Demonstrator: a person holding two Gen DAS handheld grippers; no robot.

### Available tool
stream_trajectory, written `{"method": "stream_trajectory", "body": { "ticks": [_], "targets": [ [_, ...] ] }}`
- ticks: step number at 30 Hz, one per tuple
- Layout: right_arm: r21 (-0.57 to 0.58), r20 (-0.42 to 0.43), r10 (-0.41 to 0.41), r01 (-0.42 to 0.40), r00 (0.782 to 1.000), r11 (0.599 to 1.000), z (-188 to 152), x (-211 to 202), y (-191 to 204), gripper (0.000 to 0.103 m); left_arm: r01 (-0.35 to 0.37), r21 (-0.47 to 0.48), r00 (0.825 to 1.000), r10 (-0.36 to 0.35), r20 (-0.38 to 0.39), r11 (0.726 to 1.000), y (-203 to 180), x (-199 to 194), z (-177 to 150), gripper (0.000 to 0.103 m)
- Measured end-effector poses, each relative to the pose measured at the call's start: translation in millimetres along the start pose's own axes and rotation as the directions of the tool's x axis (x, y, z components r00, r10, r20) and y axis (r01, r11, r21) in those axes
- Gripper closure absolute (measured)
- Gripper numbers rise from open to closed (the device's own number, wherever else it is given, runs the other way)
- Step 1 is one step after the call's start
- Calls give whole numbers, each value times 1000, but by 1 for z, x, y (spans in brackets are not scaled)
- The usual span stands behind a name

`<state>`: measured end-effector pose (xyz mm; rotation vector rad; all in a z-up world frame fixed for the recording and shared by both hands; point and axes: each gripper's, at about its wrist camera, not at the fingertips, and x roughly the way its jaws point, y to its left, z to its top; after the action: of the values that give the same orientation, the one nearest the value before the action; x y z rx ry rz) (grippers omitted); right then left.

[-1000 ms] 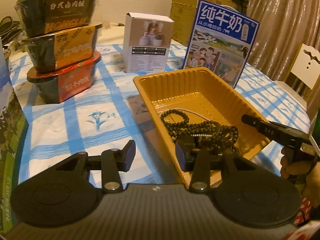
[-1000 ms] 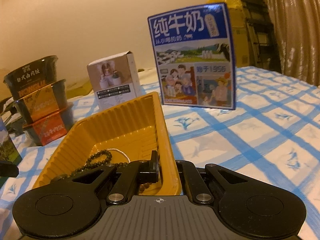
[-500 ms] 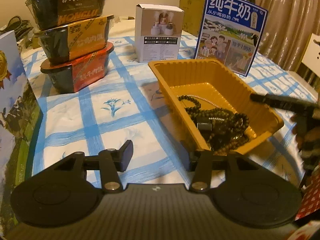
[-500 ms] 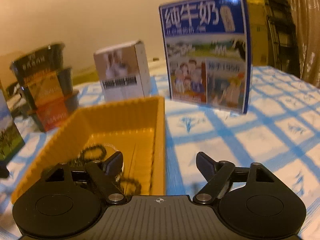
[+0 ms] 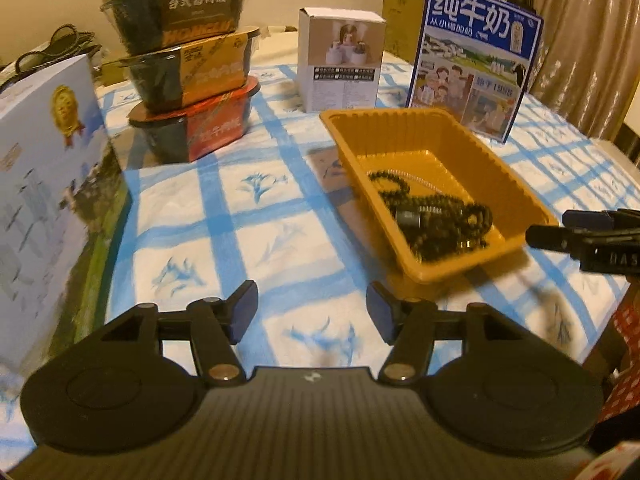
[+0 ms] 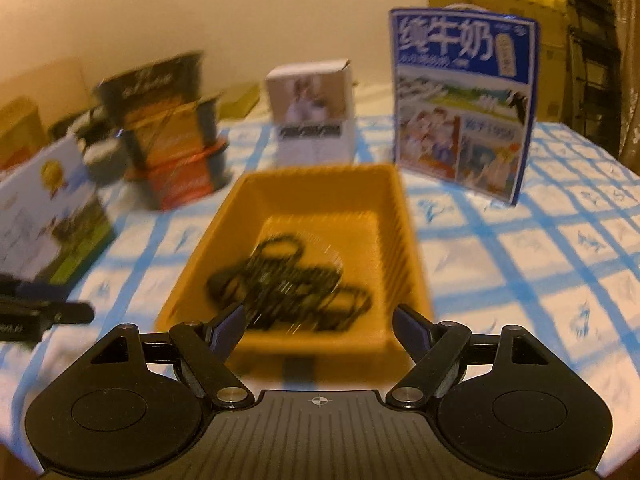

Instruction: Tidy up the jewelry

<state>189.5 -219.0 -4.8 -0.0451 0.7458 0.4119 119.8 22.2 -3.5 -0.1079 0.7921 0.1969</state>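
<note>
Beads (image 5: 430,216) lie tangled in your yellow tray (image 5: 404,120) on the worktop. Left claw (image 5: 312,312), jaws just widening, and right claw (image 6: 318,326) both stand spread and empty; deposit looks finished, so seek any remaining jewelry.

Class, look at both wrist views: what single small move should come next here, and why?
Probably draw both hands back. The dark bead strands already lie heaped in the yellow tray, and the left hand-held gripper and right hand-held gripper are open, holding nothing.
</note>
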Motion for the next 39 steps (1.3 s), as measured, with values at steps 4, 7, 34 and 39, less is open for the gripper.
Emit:
{"method": "stream_trajectory", "body": {
  "ticks": [4, 7, 34, 39],
  "targets": [
    [9, -17, 9, -9, 1000, 1000, -13, -15, 23, 23, 1, -5, 999, -1, -33, 1000, -1, -17, -17, 45],
    [24, -28, 19, -18, 999, 1000, -22, -25, 37, 23, 7, -11, 999, -8, -47, 1000, -1, -30, -27, 45],
    [33, -63, 51, -49, 997, 998, -62, -71, 90, 23, 62, 33, 998, -61, -20, 998, -9, -90, -63, 45],
    [28, -68, 51, -49, 996, 998, -63, -70, 89, 23, 63, 36, 998, -62, -20, 997, -10, -90, -63, 45]
  ]
}}
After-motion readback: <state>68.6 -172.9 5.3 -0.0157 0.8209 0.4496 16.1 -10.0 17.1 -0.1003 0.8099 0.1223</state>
